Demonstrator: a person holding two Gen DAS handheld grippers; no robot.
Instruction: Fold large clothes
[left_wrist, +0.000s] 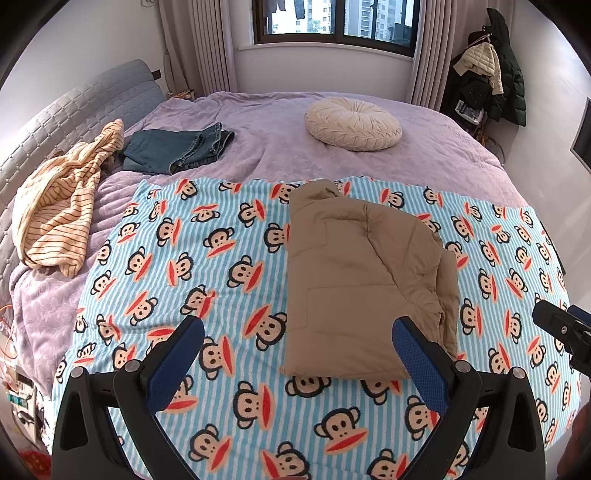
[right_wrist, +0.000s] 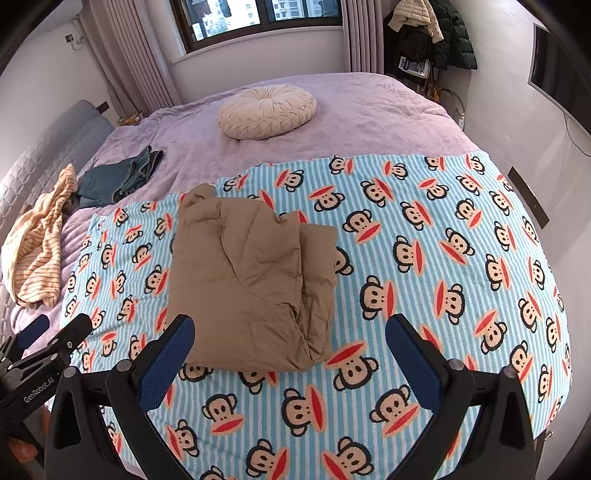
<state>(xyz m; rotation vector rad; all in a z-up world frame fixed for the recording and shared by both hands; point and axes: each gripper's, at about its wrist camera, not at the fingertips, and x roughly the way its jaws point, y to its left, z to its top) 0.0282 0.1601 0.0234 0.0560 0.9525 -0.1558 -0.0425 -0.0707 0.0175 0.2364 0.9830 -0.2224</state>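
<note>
A tan padded jacket (left_wrist: 354, 273) lies folded into a thick rectangle on the blue striped monkey-print blanket (left_wrist: 221, 266). It also shows in the right wrist view (right_wrist: 243, 273), on the blanket (right_wrist: 424, 258). My left gripper (left_wrist: 297, 332) is open and empty, held above the blanket just in front of the jacket's near edge. My right gripper (right_wrist: 290, 332) is open and empty, in front of the jacket's near right corner. The right gripper's tip shows at the right edge of the left view (left_wrist: 565, 328); the left gripper's body shows at the left of the right view (right_wrist: 40, 354).
Folded blue jeans (left_wrist: 177, 149) and a crumpled yellow striped garment (left_wrist: 62, 206) lie at the left by the grey headboard (left_wrist: 74, 107). A round cream cushion (left_wrist: 352, 123) sits on the purple bedspread (left_wrist: 266, 147). Coats (left_wrist: 495, 70) hang at the back right.
</note>
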